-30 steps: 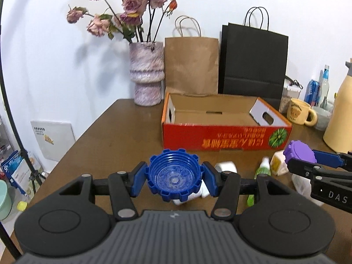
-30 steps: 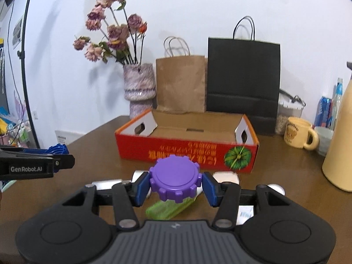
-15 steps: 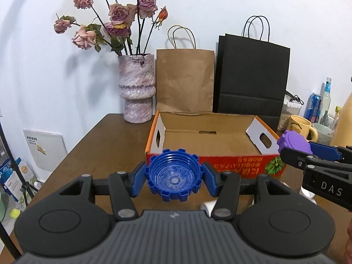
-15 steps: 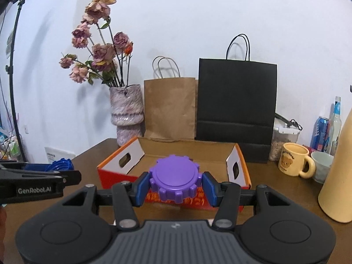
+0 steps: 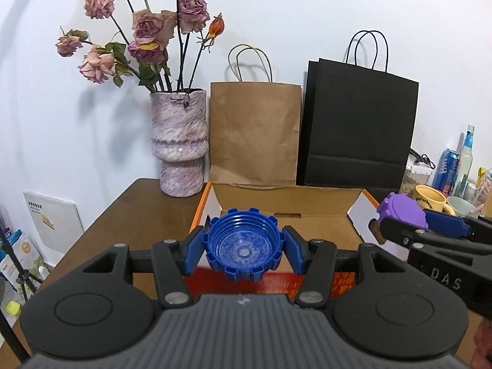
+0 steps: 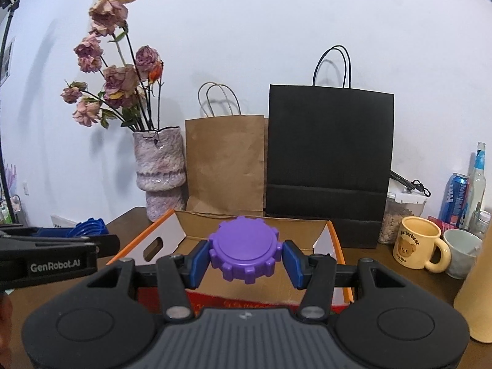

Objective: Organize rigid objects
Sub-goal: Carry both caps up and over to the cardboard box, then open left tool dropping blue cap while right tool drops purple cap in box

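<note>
My left gripper is shut on a blue toothed screw cap, hollow side facing the camera. It hangs over the near wall of the red cardboard box. My right gripper is shut on a purple toothed cap, flat top facing the camera, also above the box's near edge. In the left wrist view the purple cap and right gripper show at the right. The blue cap shows at the left of the right wrist view. The box floor looks bare.
Behind the box stand a marbled vase of dried roses, a brown paper bag and a black paper bag. A yellow mug, a pale cup, a jar, a can and a bottle crowd the right. The tall cream jug stands near right.
Both grippers, each still holding its cap, have moved forward and a little up from over the loose items on the table to the box's near edge.
</note>
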